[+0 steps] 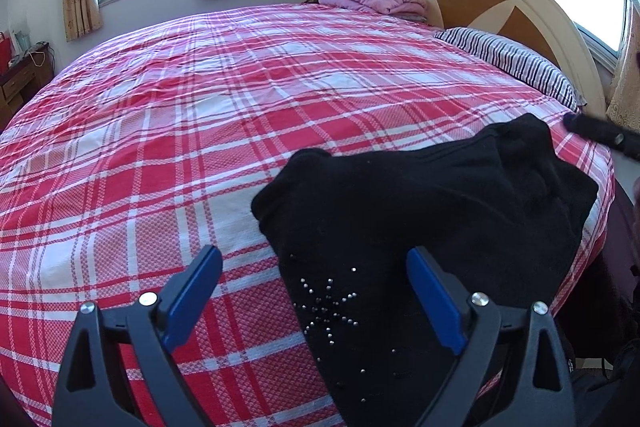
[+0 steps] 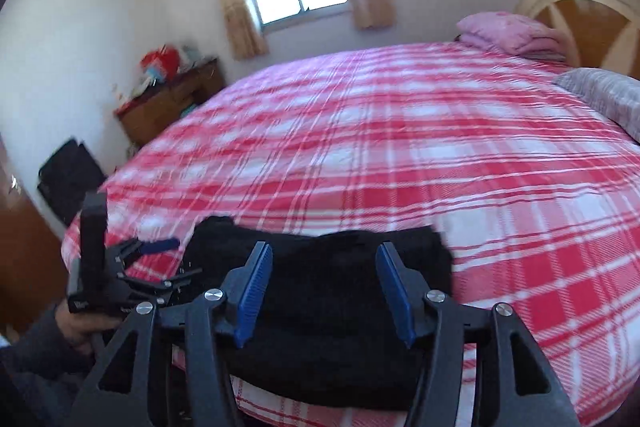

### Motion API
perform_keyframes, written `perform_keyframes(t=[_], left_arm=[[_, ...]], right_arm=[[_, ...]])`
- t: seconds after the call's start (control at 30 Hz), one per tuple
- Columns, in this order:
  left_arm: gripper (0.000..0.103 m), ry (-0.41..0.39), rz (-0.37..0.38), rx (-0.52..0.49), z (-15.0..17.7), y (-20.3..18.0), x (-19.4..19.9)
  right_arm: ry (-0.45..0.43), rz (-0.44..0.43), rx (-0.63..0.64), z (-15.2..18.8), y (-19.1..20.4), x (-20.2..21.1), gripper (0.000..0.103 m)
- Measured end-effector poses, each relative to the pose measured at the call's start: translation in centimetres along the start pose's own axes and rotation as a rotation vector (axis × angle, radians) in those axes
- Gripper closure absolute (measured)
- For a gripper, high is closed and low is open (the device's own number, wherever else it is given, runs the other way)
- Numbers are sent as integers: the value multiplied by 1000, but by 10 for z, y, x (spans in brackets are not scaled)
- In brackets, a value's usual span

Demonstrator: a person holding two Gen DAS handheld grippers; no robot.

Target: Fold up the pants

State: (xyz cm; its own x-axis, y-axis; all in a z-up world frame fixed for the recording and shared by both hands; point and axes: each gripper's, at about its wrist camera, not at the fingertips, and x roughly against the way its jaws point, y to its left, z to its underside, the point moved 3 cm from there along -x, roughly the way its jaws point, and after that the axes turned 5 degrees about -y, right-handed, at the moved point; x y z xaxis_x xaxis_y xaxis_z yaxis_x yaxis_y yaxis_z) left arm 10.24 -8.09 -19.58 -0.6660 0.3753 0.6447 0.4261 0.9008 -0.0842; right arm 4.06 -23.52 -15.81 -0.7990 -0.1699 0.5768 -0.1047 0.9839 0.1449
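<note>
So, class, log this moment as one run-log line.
task: fold pants | black pants: bunched on bed | left gripper: open | right gripper: open, empty

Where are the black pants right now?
The black pants lie bunched on the red plaid bedspread at the bed's near edge, in front of both tools, well short of the striped pillow by the headboard.
</note>
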Motion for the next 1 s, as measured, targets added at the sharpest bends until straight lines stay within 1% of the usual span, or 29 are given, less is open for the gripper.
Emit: perform_keyframes(t=[0.07,0.1,0.13,0.17,0.23,0.4,0.47,0.53,0.6,0.67,0.77,0.8,0.87,1.0], left_arm=[[6,2,0,1,0,0,0],[6,3,0,1,0,1,0],[5,2,0,2,1,1,0],[4,2,2,3,1,0,0],[3,6,-1,1,2,0,-1],[3,6,-7,-6,2,-2,-1],[3,2,-14,-13,1,-2,0],[3,-1,-27,-24,2,-3,0],[3,1,-29,-24,2,-4,0],[3,1,-32,-32,1,-5,1],[3,-3,-41,-51,1,-7,4],[3,0,-39,-59,2,-8,4],[3,9,-39,-65,4,-10,2],[3,25,-41,-54,8,-9,7]], right_arm=[[56,31,1,9,-4,-20,47],[91,56,-20,15,-12,-31,47],[115,63,-46,21,-19,-37,47],[124,39,-80,27,-29,-40,47],[112,6,-80,28,-32,-38,47],[110,3,-71,26,-35,-34,47],[100,26,-43,22,-28,-33,47],[57,79,-3,13,-23,-25,47],[40,98,26,6,-19,-21,47],[70,101,45,0,-19,-29,47],[184,123,40,2,-33,-56,47],[209,121,23,4,-39,-63,47],[205,110,12,2,-41,-61,47],[228,146,74,-5,-27,-52,47]])
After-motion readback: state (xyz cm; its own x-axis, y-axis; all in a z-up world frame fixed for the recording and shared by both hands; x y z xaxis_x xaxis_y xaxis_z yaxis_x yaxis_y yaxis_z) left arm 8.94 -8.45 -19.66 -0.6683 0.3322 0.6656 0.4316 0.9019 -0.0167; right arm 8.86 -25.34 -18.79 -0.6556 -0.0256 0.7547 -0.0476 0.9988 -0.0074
